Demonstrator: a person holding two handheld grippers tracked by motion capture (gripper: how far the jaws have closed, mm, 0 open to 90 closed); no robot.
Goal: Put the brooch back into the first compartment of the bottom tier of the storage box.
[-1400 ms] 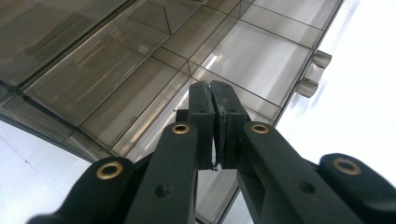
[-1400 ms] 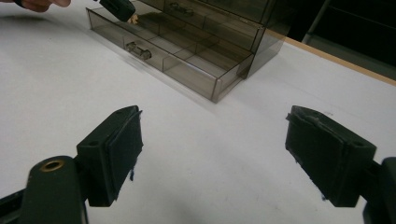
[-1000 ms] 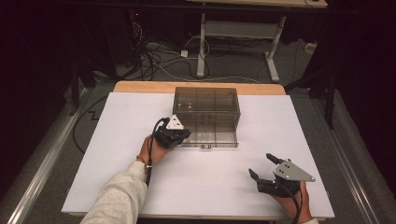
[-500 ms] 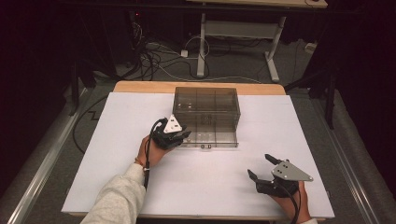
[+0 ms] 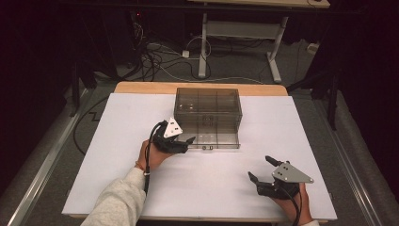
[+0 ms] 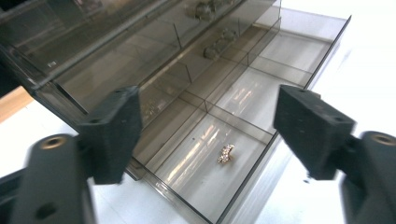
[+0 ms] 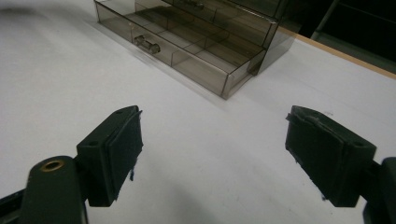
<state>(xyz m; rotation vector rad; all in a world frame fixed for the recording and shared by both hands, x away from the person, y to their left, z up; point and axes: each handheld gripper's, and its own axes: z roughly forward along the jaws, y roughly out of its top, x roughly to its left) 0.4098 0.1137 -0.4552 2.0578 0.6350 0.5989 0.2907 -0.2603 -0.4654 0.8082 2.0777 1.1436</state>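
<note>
A smoky clear drawer box (image 5: 207,106) stands at the middle of the white table, its bottom drawer (image 5: 216,139) pulled out toward me. My left gripper (image 5: 187,143) is open at the drawer's front left corner. In the left gripper view its jaws (image 6: 210,121) stand wide apart above the drawer's near compartment, where a small gold ring (image 6: 226,153) lies. Small dark items (image 6: 215,45) sit in farther compartments. My right gripper (image 5: 259,167) is open and holds nothing over bare table at the front right. Its own view (image 7: 212,135) looks toward the box (image 7: 224,28) and the drawer handle (image 7: 147,45).
The white table sheet (image 5: 117,141) spreads around the box, with a wooden edge (image 5: 141,87) behind it. Cables and a desk frame (image 5: 235,33) lie on the dark floor beyond. A person's left sleeve (image 5: 117,202) enters from the bottom.
The right gripper has drifted slightly toward the table's front edge. The left gripper has barely moved beside the drawer.
</note>
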